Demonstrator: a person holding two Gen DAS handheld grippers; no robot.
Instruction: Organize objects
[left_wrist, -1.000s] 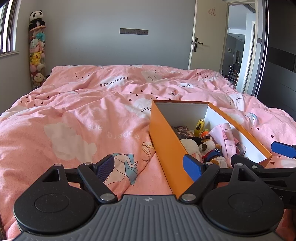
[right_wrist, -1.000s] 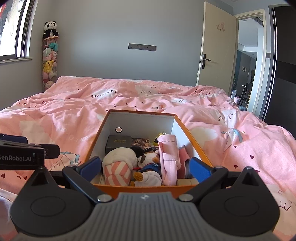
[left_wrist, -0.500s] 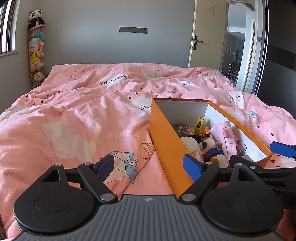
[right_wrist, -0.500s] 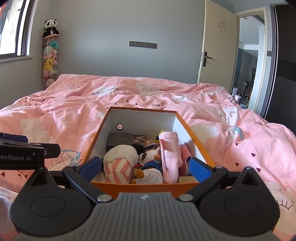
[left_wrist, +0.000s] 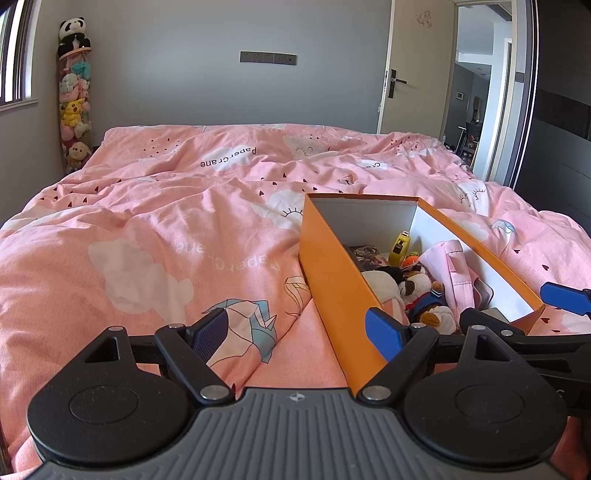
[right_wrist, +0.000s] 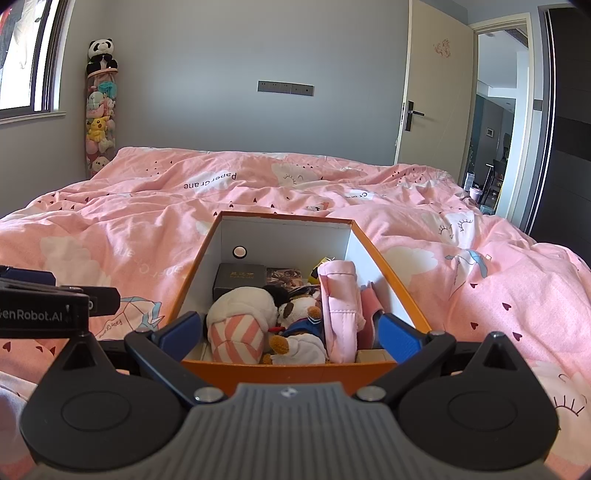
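1. The orange box (right_wrist: 288, 373) sits on the pink duvet (right_wrist: 129, 229), directly ahead of my right gripper (right_wrist: 288, 334) and just to the right of my left gripper (left_wrist: 301, 330).
2. Inside I see a white plush with a pink-striped base (right_wrist: 238, 321) at the near left, a small plush in a blue outfit (right_wrist: 299, 328) touching it, and a pink padded pouch (right_wrist: 341, 310) standing on edge toward the right wall.
3. Behind them lie a dark flat case (right_wrist: 240, 277), a printed card or booklet (right_wrist: 284, 277), and a yellow item (left_wrist: 400, 247) against the far right corner; I cannot tell what it is.
4. My right gripper's jaws are spread wide with nothing between them, hovering over the box's near end.
5. My left gripper's jaws are likewise released and empty; its right finger overlaps the box's left wall in view, but I cannot tell if they touch.
6. I see no loose objects anywhere on the visible duvet.
7. My judgement: the gathering looks essentially finished. What could remain is tidying the contents or moving the box, though no lid is in sight.
8. Farther out, a column of stuffed toys (right_wrist: 99, 107) stands in the corner and the door (right_wrist: 436, 92) is ajar.
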